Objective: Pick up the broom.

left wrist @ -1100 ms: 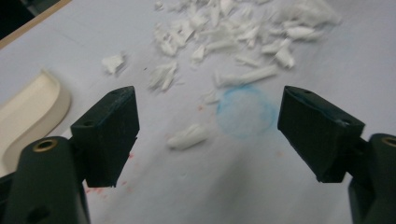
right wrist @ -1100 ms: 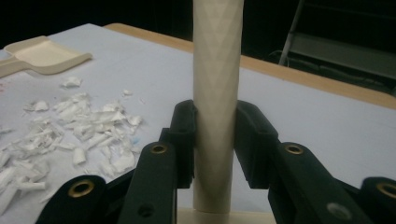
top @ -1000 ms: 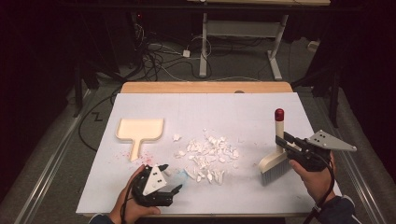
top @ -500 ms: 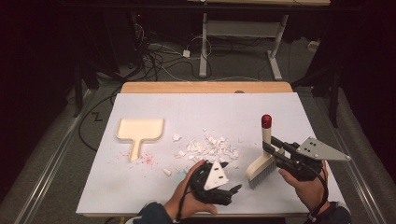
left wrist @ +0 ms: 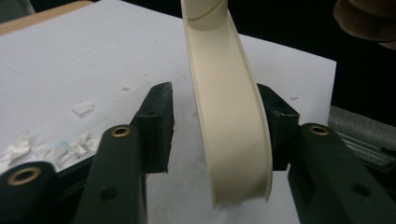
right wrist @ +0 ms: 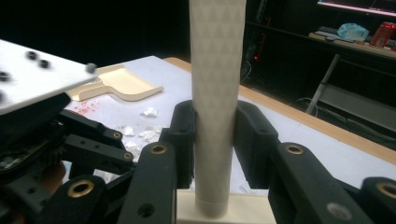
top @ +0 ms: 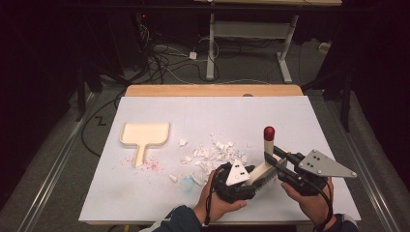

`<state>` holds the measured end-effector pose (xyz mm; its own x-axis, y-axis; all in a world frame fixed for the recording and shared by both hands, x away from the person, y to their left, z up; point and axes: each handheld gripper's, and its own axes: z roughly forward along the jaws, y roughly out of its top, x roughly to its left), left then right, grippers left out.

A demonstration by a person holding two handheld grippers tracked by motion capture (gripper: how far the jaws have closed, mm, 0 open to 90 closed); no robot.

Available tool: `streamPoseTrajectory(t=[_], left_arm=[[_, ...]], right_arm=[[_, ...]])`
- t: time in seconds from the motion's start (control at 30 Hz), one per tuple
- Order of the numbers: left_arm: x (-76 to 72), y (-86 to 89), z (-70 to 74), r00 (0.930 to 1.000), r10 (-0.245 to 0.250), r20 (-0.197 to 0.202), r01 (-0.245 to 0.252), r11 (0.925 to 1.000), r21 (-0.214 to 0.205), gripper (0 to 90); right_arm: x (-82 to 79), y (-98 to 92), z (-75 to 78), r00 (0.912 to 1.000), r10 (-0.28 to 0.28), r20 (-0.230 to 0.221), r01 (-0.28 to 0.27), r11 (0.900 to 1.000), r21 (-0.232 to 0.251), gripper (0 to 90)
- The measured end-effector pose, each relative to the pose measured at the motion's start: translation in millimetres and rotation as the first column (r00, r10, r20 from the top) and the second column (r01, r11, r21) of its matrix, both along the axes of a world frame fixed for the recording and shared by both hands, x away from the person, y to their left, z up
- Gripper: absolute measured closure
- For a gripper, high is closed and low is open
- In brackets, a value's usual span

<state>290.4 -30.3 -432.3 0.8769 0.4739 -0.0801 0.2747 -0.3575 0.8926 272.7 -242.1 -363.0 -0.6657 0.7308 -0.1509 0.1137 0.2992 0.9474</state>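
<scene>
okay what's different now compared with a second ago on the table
The left claw has swung from the table's near left across to the brush, and its jaws have just been closing around the brush head, one pad apparently not yet touching. The right claw, gripping the brush handle, drifted inward. Dustpan and paper scraps stayed put.

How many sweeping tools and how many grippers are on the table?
brush: 1
dustpan: 1
grippers: 2, the left gripper and the right gripper
Total: 4
</scene>
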Motion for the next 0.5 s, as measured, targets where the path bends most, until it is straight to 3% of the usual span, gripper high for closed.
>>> streamPoseTrajectory(t=[0.03, 0.13, 0.23, 0.3, 0.4, 0.47, 0.5], left_arm=[[0.4, 3.7, 0.7, 0.9999, -0.010, -0.004, 0.010, 0.9998, -0.018, 61.3], [1.0, 9.1, 3.7, 0.9997, -0.026, 0.003, 0.026, 0.9995, -0.017, 64.7], [2.4, 16.4, 8.1, 0.9971, -0.076, -0.002, 0.076, 0.9971, 0.006, 65.0], [1.0, 21.8, 10.5, 0.9958, -0.092, 0.001, 0.092, 0.9946, 0.048, 65.0], [0.8, 28.4, 11.1, 0.9932, -0.116, -0.004, 0.116, 0.9904, 0.075, 65.1], [1.7, 35.5, 12.2, 0.9903, -0.138, -0.007, 0.138, 0.9848, 0.105, 65.1], [2.3, 40.1, 12.9, 0.9871, -0.160, -0.008, 0.160, 0.9814, 0.107, 65.0]], right_arm=[[-2.3, 2.2, -0.5, 0.9999, 0.011, 0.008, -0.011, 0.9998, 0.013, 71.0], [-6.0, 6.4, 1.9, 0.9993, 0.023, 0.029, -0.023, 0.9997, 0.000, 70.9], [-5.6, 4.8, 4.0, 0.9982, 0.055, 0.023, -0.055, 0.9984, 0.014, 69.9], [-5.3, 3.9, 3.4, 0.9968, 0.069, 0.040, -0.070, 0.9975, 0.013, 63.7], [-4.9, 4.3, 2.7, 0.9945, 0.094, 0.046, -0.094, 0.9956, 0.004, 57.0], [-2.9, 2.8, 2.6, 0.9893, 0.142, 0.033, -0.142, 0.9899, -0.003, 50.9], [3.1, -0.3, 1.3, 0.9697, 0.243, -0.024, -0.243, 0.9698, -0.012, 45.0]])
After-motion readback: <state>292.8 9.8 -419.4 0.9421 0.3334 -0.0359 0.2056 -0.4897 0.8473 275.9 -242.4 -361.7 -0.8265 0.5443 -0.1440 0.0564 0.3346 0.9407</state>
